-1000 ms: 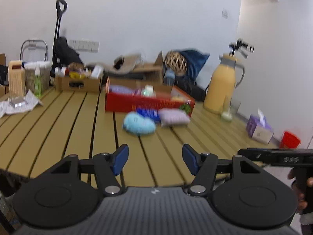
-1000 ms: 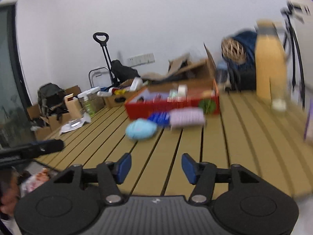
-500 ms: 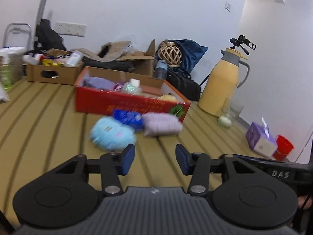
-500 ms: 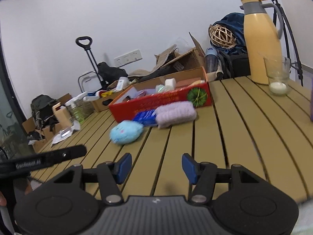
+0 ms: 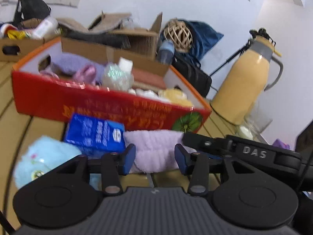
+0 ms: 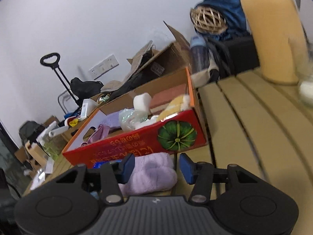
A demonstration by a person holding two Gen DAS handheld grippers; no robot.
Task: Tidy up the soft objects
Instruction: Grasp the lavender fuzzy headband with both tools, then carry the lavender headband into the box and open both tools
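A fluffy lilac towel [image 5: 154, 148] lies on the slatted table in front of a red cardboard box [image 5: 97, 105]. My left gripper [image 5: 155, 158] is open, its blue pads on either side of the towel. My right gripper [image 6: 157, 167] is open too, with the same towel [image 6: 150, 174] between its fingers. A blue packet [image 5: 95, 133] and a light blue plush [image 5: 45, 158] lie to the towel's left. The red box [image 6: 148, 139] holds several soft things. The right gripper's arm [image 5: 252, 152] crosses the left wrist view.
A yellow thermos jug [image 5: 246, 86] and a glass with a candle [image 6: 307, 90] stand on the table at the right. Open cardboard boxes [image 5: 135, 35], a woven ball [image 5: 178, 33] and bags are behind the red box.
Both grippers have moved forward and down to the lilac towel, which now sits between their open fingers. The left gripper's fingers have narrowed somewhat.
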